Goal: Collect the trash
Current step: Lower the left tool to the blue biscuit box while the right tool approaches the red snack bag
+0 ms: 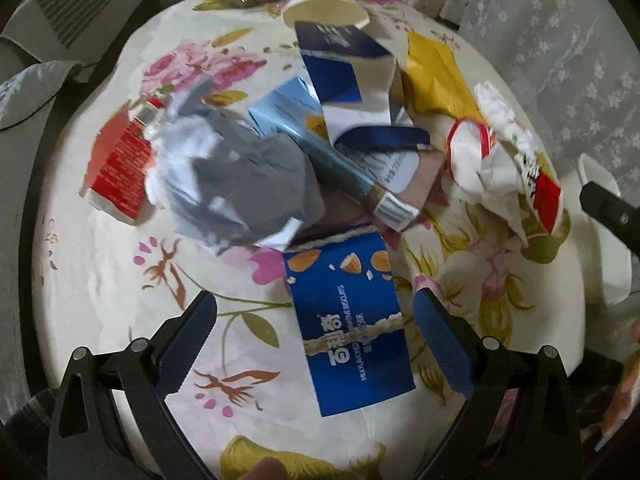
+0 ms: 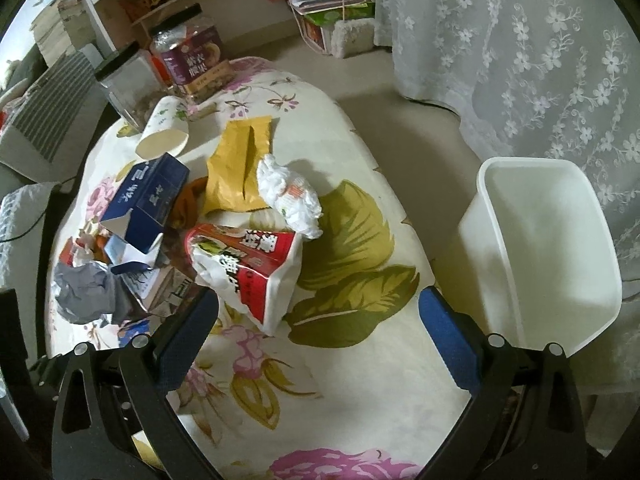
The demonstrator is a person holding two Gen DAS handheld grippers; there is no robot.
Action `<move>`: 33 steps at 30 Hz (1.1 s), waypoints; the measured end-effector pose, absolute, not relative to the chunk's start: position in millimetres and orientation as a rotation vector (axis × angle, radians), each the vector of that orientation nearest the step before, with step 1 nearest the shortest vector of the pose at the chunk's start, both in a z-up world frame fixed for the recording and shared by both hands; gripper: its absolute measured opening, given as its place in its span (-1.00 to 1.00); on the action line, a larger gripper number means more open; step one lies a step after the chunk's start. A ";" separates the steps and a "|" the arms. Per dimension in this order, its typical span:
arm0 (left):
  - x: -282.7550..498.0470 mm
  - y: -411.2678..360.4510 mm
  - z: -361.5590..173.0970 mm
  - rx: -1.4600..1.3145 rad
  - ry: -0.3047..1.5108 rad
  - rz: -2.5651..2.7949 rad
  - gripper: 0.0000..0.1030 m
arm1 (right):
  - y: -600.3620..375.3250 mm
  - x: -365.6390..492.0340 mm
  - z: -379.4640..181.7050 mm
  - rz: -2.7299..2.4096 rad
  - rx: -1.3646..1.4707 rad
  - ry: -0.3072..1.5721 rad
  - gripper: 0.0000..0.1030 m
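Observation:
Trash lies piled on a round table with a floral cloth [image 1: 92,280]. My left gripper [image 1: 316,328] is open, its blue pads on either side of a flat blue biscuit wrapper [image 1: 352,332]. Beyond it lie a crumpled grey paper [image 1: 240,184], a light blue carton [image 1: 320,148], a dark blue box [image 1: 344,64], a red packet [image 1: 120,164] and a paper cup [image 1: 324,4]. My right gripper [image 2: 320,320] is open just short of a red-and-white bag [image 2: 248,268]. A crumpled white paper [image 2: 292,196] and a yellow envelope [image 2: 236,168] lie behind the bag.
A white bin [image 2: 548,248] stands on the floor right of the table, below a lace curtain [image 2: 540,52]. Two jars [image 2: 192,60] stand at the table's far edge. Shelves and boxes fill the back. A finger [image 1: 264,470] shows at the bottom of the left wrist view.

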State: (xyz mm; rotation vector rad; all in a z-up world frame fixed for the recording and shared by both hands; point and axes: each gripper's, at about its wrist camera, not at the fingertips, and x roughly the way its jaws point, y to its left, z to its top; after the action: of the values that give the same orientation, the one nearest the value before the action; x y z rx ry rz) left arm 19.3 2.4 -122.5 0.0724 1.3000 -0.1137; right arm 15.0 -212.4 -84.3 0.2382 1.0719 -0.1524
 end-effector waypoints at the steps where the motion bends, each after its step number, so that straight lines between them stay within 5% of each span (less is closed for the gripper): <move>1: 18.6 1.5 -125.3 0.073 1.310 -0.114 0.75 | -212.5 15.4 -85.4 -0.154 0.236 1.075 0.87; 7: 19.3 2.4 -132.0 0.071 1.342 -0.147 0.09 | -212.6 16.7 -86.4 -0.152 0.234 1.069 0.87; 30: 22.3 45.0 -68.4 0.019 1.126 -0.094 -0.07 | -148.4 41.3 -107.1 0.101 -0.055 1.058 0.84; 33: 21.6 46.6 -76.3 0.017 1.159 -0.091 -0.07 | -137.1 53.1 -119.5 0.120 -0.158 1.088 0.67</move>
State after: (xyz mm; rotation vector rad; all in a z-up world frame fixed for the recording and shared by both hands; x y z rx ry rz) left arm 21.6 46.6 -76.3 0.0174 1.1589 -0.0914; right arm 53.1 -137.1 -119.5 -0.1582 1.0885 0.1195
